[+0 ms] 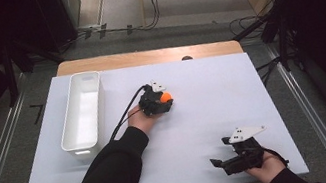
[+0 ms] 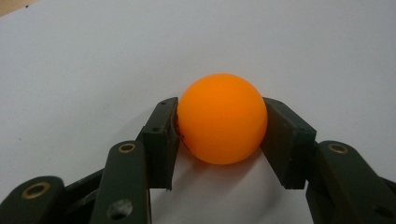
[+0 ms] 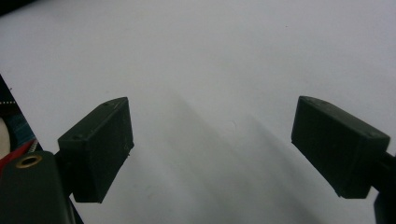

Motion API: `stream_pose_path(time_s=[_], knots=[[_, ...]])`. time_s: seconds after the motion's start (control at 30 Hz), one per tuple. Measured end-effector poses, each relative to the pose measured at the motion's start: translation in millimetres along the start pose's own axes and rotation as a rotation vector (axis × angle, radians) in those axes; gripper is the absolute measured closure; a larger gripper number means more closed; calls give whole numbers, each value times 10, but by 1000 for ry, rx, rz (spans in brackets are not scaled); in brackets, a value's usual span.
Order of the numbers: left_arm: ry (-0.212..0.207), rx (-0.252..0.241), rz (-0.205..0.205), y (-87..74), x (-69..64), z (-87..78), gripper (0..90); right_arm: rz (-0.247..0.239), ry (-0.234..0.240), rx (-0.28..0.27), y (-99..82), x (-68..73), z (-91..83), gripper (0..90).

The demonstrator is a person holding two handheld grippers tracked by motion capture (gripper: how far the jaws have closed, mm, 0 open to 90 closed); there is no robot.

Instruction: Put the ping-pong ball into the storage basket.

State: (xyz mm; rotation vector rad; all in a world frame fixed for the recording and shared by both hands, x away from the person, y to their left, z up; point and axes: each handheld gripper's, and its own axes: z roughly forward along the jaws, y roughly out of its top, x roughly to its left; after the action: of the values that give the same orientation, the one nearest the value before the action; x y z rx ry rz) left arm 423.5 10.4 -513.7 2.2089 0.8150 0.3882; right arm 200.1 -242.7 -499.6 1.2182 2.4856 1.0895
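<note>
An orange ball (image 1: 166, 97) lies on the white table (image 1: 212, 93) near its middle, and my left gripper (image 1: 164, 100) is shut on it. In the left gripper view both pads press the sides of the ball (image 2: 222, 118), which rests on the white surface. My right gripper (image 1: 218, 164) stands open near the table's front right edge, held by a hand. The right gripper (image 3: 212, 140) has its jaws wide apart with only bare white table between them.
A long white bin (image 1: 82, 111), empty inside, stands on the table's left side. A wooden strip (image 1: 145, 57) runs along the far edge. Cables and dark stands lie on the floor beyond.
</note>
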Motion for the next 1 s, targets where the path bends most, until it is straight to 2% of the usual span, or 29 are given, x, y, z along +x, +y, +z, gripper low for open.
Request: stream_pose_path(time_s=[0.2, 0.47, 0.73, 1.0], knots=[[-6, -3, 9, -6, -8, -8, 498, 3, 4, -1, 0, -1, -1, 115], [-22, 7, -5, -17, -5, -42, 498, -1, 0, 0, -1, 5, -2, 115], [-44, 8, -2, 10, 2, -151, 497, 1, 5, 0, 0, 9, -2, 115], [-61, -12, -27, 49, 7, -268, 497, 5, 5, 3, 0, 12, -2, 115]])
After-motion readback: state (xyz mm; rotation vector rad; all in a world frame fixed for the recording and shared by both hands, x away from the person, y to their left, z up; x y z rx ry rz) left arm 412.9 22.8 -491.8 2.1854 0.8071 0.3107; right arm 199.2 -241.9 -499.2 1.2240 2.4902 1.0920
